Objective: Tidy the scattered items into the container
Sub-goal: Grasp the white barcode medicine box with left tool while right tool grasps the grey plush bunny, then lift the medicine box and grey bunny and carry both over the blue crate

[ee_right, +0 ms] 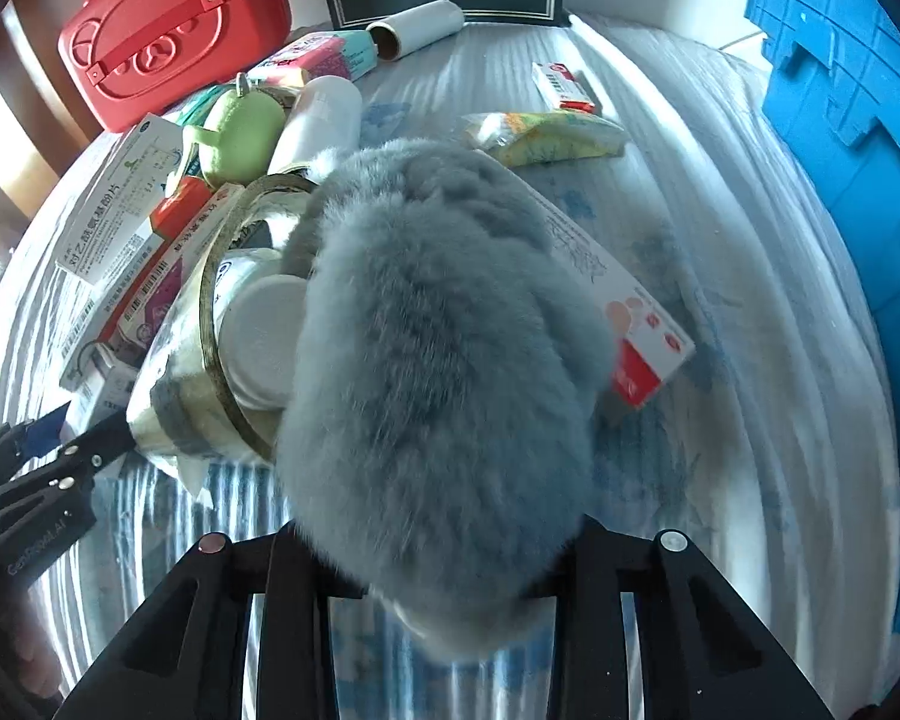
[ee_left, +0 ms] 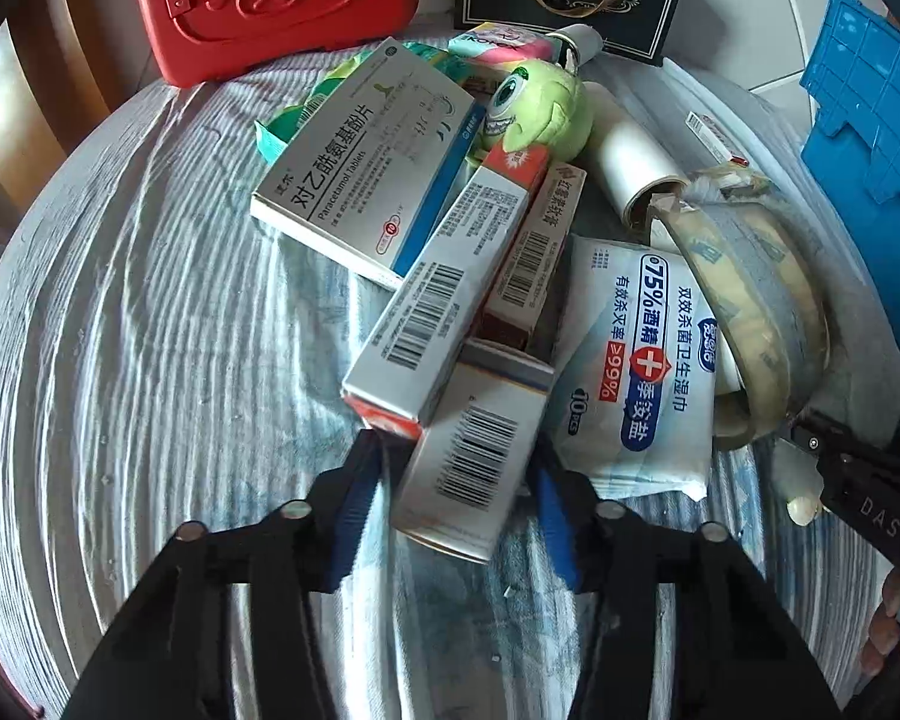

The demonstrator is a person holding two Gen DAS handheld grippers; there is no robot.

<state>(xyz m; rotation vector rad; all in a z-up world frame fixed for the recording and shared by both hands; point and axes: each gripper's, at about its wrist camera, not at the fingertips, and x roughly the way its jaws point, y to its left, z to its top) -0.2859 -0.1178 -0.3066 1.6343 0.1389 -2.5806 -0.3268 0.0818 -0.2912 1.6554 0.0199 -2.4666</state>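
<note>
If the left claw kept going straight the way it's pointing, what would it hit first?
Probably nothing new: the left claw already straddles the small white barcode box. Pushed further, that box would likely run into the long barcode carton lying against it, though depth is hard to judge.

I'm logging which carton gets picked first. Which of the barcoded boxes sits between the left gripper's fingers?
The grey-white box with its barcode facing up, lowest in the pile, between the left gripper fingers. The long red-ended box lies just beyond.
</note>
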